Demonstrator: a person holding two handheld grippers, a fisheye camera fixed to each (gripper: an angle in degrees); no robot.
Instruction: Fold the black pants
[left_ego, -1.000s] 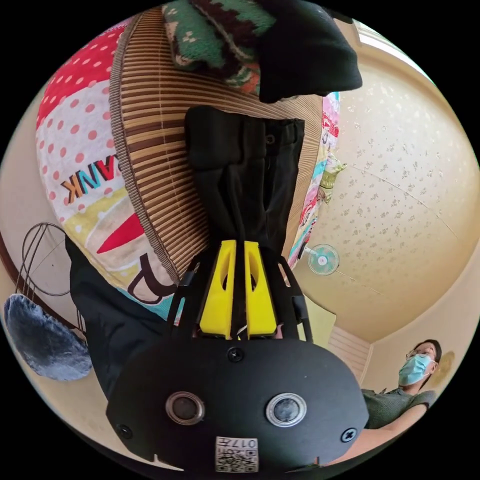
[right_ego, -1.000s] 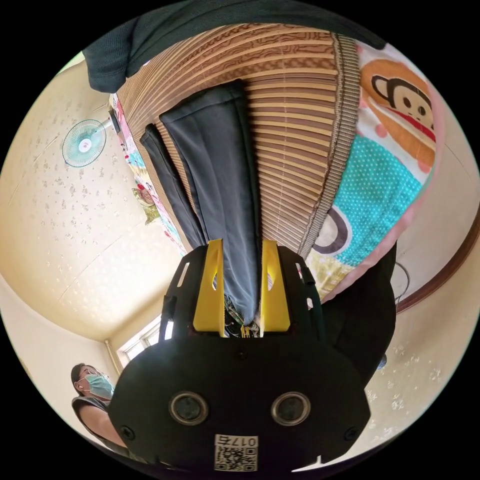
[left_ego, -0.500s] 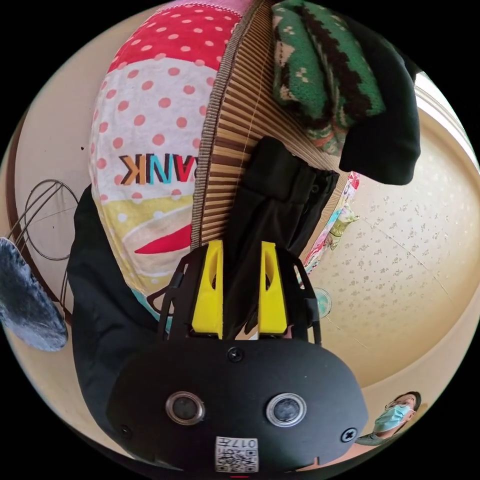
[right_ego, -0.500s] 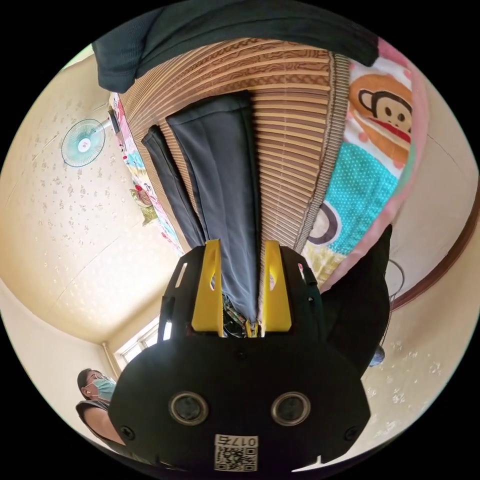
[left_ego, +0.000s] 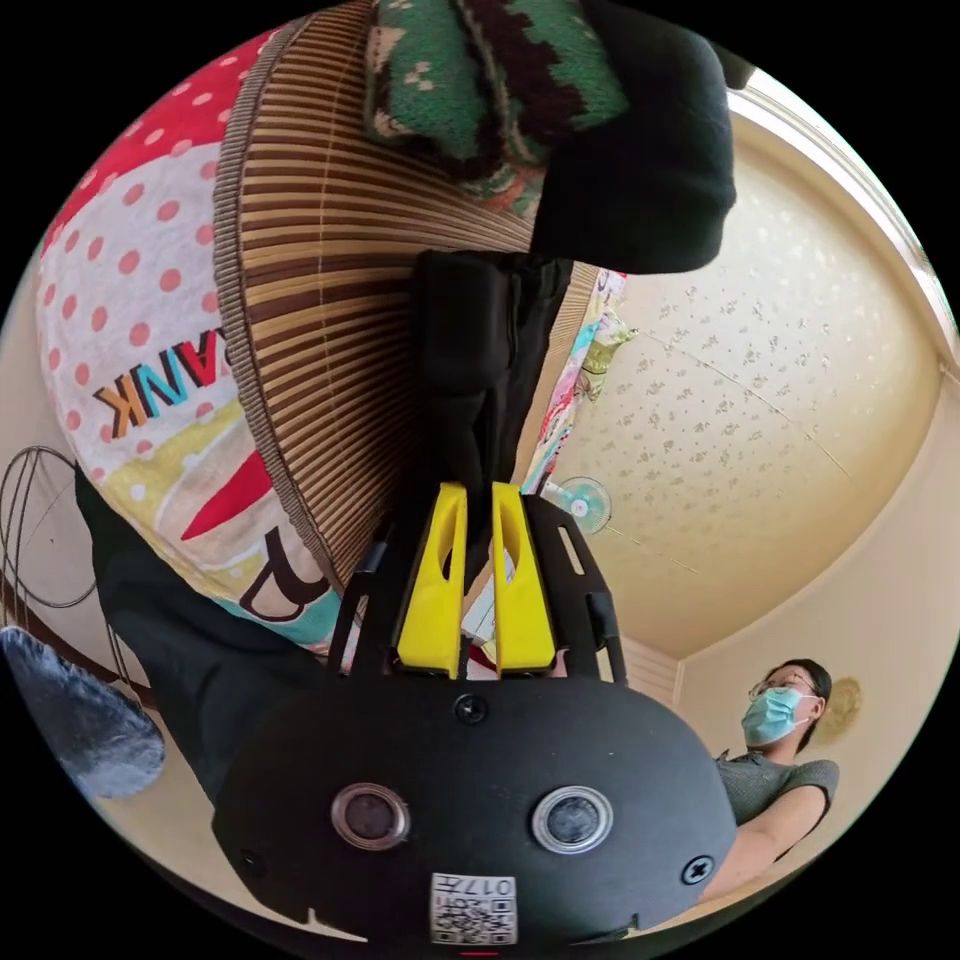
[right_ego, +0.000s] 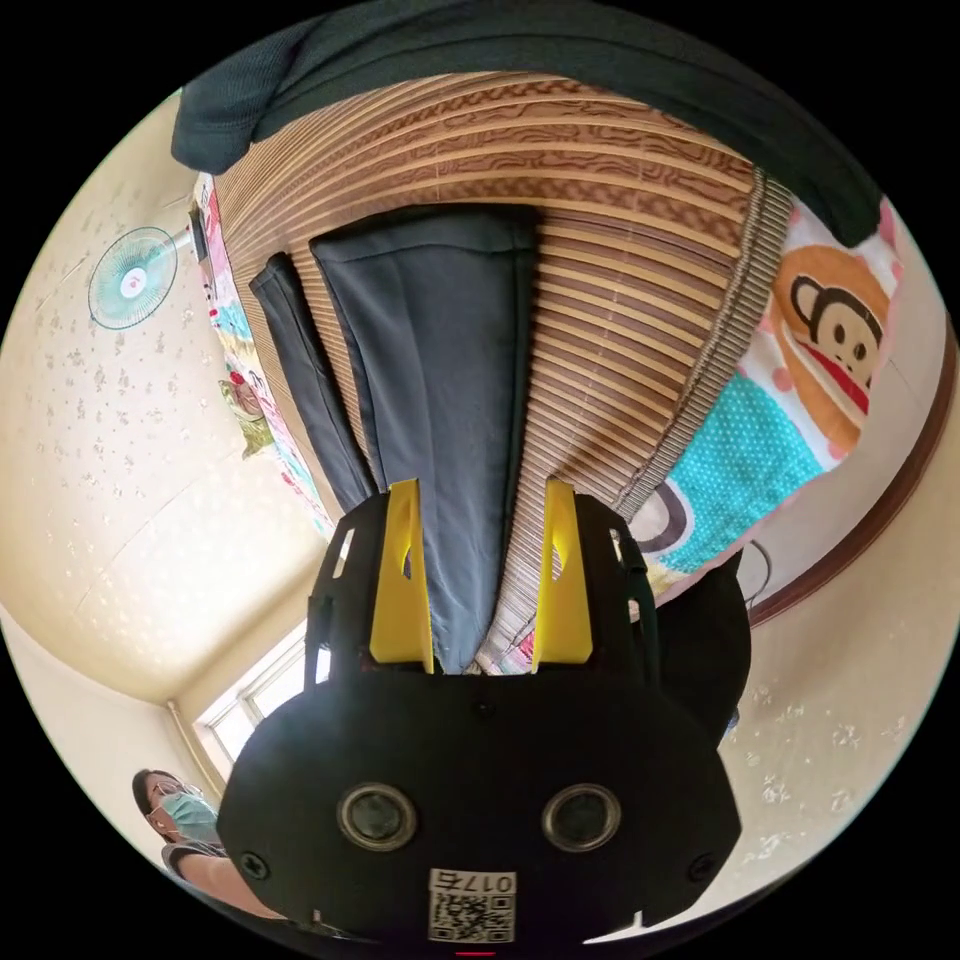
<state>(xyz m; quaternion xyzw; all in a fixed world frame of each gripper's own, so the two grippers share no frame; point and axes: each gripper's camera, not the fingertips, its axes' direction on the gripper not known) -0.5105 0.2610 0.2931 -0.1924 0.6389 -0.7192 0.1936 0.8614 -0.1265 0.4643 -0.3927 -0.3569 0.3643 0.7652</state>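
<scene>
My left gripper (left_ego: 476, 490) has its yellow jaws drawn narrow, pinching a bunched fold of the black pants (left_ego: 480, 360) between them; the waistband end, with its button, lies just beyond the tips on the bamboo mat (left_ego: 320, 330). My right gripper (right_ego: 478, 490) stands with its jaws wide apart, one on either side of a pant leg, and neither jaw presses on the cloth. In the right gripper view the black pants (right_ego: 440, 370) lie flat on the bamboo mat (right_ego: 620, 330), the broad leg running straight away from me to its hem, with the second, narrower leg just beside it toward the mat's edge. A green patterned knit garment (left_ego: 480, 90) and a black garment (left_ego: 640, 170) sit on the mat past the waistband. Under the mat is a printed quilt with red dots (left_ego: 130, 270) in the left gripper view and a cartoon monkey (right_ego: 830, 320) in the right. A wall fan (right_ego: 132, 278) hangs on the pale patterned wall, and a person in a face mask (left_ego: 780, 740) sits off to the side.
</scene>
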